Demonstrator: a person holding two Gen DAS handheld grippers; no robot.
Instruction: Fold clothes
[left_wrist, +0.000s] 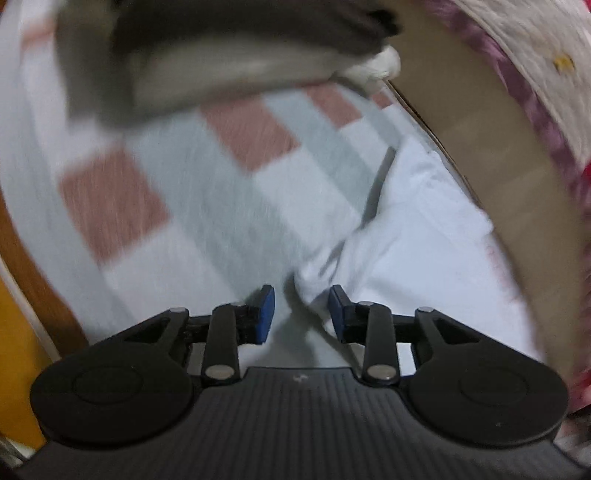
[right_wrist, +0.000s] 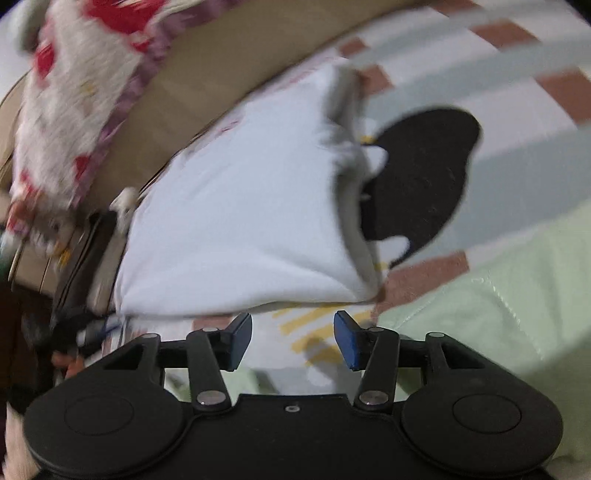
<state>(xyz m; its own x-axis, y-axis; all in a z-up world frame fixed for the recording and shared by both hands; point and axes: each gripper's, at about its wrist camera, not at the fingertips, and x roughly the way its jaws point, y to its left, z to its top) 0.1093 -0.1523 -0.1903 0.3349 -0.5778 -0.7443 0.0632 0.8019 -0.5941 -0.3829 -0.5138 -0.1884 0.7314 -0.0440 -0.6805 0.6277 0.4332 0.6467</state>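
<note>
Here: white garment (right_wrist: 236, 206), soft cotton, folded, black rounded print (right_wrist: 421, 177), lying on checked pink-and-grey bedsheet (left_wrist: 177, 206) beside cardboard box (left_wrist: 480, 122). Left gripper (left_wrist: 302, 314) and right gripper (right_wrist: 293, 338): blue pads parted, empty.

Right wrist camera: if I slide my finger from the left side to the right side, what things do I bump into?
Red-and-white fluffy blanket → white folded garment → black shape on the garment → pale green cloth.
</note>
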